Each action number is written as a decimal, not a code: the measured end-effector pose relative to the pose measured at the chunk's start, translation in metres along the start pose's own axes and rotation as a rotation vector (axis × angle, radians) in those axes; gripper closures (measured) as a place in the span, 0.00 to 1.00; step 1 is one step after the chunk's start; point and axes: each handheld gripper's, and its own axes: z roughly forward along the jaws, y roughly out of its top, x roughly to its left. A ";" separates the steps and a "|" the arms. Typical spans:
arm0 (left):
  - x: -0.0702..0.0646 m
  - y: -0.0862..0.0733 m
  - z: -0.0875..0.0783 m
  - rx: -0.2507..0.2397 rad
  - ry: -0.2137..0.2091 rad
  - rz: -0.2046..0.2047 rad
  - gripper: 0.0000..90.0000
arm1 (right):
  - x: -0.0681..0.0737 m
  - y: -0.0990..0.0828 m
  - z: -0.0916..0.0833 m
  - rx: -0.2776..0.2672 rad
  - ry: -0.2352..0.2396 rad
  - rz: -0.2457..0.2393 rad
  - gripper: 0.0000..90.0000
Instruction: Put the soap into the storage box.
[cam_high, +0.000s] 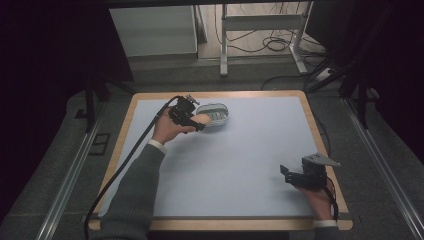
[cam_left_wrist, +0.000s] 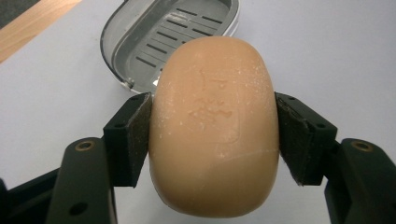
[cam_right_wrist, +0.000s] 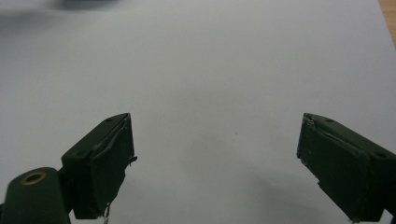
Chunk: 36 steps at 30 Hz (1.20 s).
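Note:
An oval tan bar of soap (cam_left_wrist: 215, 126) sits pinched between the two black pads of my left gripper (cam_left_wrist: 214, 133), which is shut on it. In the high view the left gripper (cam_high: 199, 122) holds the soap (cam_high: 202, 119) just at the near left edge of a grey slotted soap dish (cam_high: 216, 114) at the back of the mat. The dish (cam_left_wrist: 163, 35) lies just beyond the soap, with nothing in it. My right gripper (cam_high: 285, 174) rests at the front right of the mat, and its jaws (cam_right_wrist: 215, 163) stand wide open over bare mat.
A pale blue mat (cam_high: 240, 150) covers a wooden table (cam_high: 327, 150). Black cables trail from both grippers toward the person. Beyond the table are a metal frame (cam_high: 260, 30), floor cables and dark surroundings.

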 end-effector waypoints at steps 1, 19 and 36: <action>0.001 0.001 0.000 0.006 0.000 0.006 0.37 | 0.000 0.000 0.000 -0.001 -0.002 0.002 0.12; 0.000 0.020 0.012 0.004 -0.010 0.024 0.37 | -0.001 0.000 0.000 0.002 -0.003 0.001 0.12; 0.006 0.044 0.030 0.024 -0.004 0.037 0.37 | -0.002 0.000 0.001 0.005 -0.006 -0.004 0.12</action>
